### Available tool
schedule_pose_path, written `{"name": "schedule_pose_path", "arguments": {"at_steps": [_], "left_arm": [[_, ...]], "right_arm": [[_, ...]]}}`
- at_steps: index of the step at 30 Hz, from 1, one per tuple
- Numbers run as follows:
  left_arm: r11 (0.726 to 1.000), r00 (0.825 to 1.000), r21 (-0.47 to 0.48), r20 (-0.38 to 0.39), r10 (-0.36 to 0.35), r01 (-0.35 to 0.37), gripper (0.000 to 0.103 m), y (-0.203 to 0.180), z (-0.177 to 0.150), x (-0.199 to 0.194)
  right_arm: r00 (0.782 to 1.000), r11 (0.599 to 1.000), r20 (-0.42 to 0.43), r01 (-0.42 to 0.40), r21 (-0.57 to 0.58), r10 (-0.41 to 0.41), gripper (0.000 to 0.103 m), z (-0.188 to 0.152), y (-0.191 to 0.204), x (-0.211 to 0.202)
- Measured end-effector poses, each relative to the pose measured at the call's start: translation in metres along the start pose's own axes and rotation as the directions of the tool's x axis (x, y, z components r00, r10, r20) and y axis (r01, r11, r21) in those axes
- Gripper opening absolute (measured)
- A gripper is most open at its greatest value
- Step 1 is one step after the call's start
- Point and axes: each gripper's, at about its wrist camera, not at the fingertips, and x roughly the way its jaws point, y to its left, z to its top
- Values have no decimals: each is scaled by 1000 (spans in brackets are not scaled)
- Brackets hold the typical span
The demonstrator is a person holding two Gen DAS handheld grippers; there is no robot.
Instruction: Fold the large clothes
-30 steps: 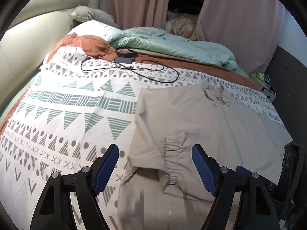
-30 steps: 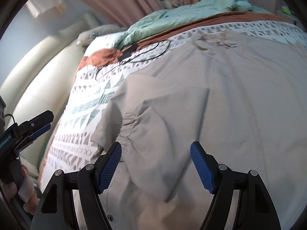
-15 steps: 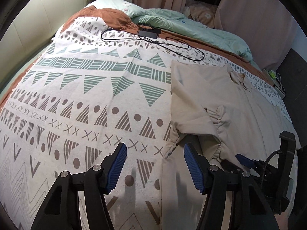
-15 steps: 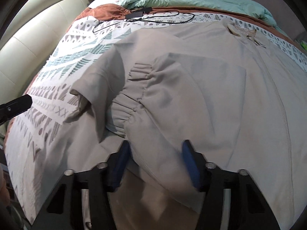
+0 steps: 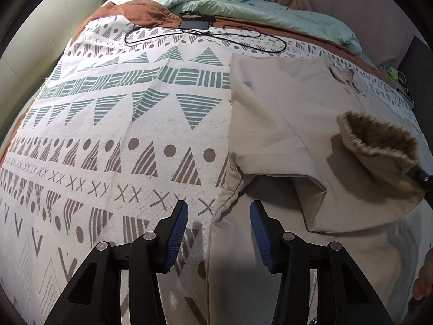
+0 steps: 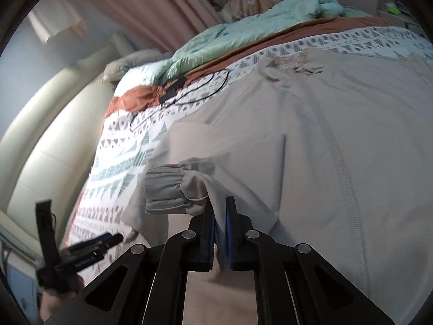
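A large beige jacket (image 5: 273, 103) lies spread on the patterned blanket (image 5: 121, 124), collar toward the far end. My left gripper (image 5: 219, 211) hovers low over the jacket's left edge. Its jaws are closing, the edge lies between them, and the pads are not pressing on it. My right gripper (image 6: 221, 203) is shut on the jacket sleeve just behind the elastic cuff (image 6: 165, 189) and holds it up off the jacket body. In the left wrist view the raised cuff (image 5: 376, 140) shows its furry lining. The left gripper (image 6: 108, 239) appears at the lower left of the right wrist view.
A black charger with a looped cable (image 5: 197, 24) lies on the blanket's far part. Behind it are a bunched green duvet (image 5: 257, 8) and a rust-brown sheet (image 5: 135, 10). A cream padded headboard (image 5: 27, 62) runs along the left. Pink curtains (image 6: 162, 5) hang beyond.
The right gripper's jaws closed on the sleeve by the cuff and lifted it. The left gripper sank toward the jacket's left edge and its jaws narrowed.
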Motion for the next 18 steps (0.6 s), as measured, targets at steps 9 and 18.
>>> {"name": "schedule_pose_path", "arguments": {"at_steps": [9, 18], "left_arm": [[999, 998, 16, -37, 52, -52, 32, -14, 5, 25], [997, 995, 18, -50, 82, -81, 30, -17, 6, 34]], "right_arm": [[980, 913, 136, 80, 400, -146, 12, 11, -108, -46], [984, 846, 81, 91, 525, -156, 57, -9, -140, -48]]}}
